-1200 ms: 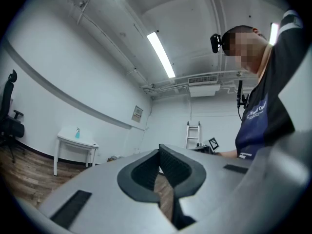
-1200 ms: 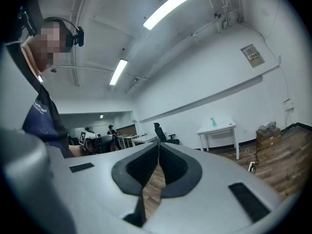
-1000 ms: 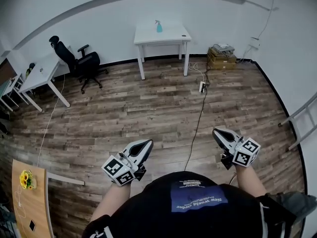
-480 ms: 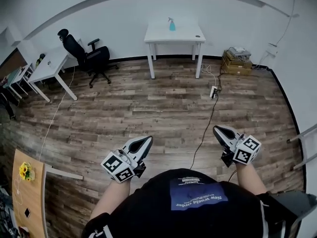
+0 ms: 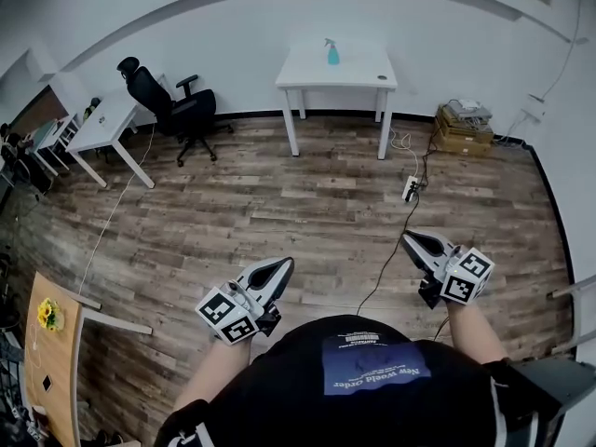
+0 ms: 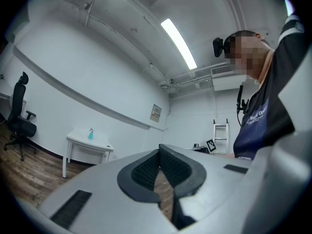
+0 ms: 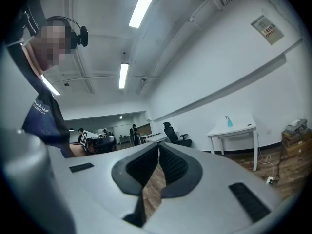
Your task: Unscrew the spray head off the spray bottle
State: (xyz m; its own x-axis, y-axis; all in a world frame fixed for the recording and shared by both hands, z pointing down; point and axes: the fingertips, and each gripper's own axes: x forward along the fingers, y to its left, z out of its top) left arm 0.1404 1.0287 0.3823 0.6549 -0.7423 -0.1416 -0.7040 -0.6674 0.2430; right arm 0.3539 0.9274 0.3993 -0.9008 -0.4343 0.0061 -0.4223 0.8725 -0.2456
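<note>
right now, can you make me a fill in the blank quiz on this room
The spray bottle stands on a ____ table.
The left gripper and the right gripper hold nothing, and both have their jaws ____.
The office chair is ____ in colour.
Missing words: white; shut; black.

I'm looking along my right tool, its jaws pressing together with nothing between them. Past it, a white bench is carrying a blue spray bottle. A black office chair is standing left of the bench.
</note>
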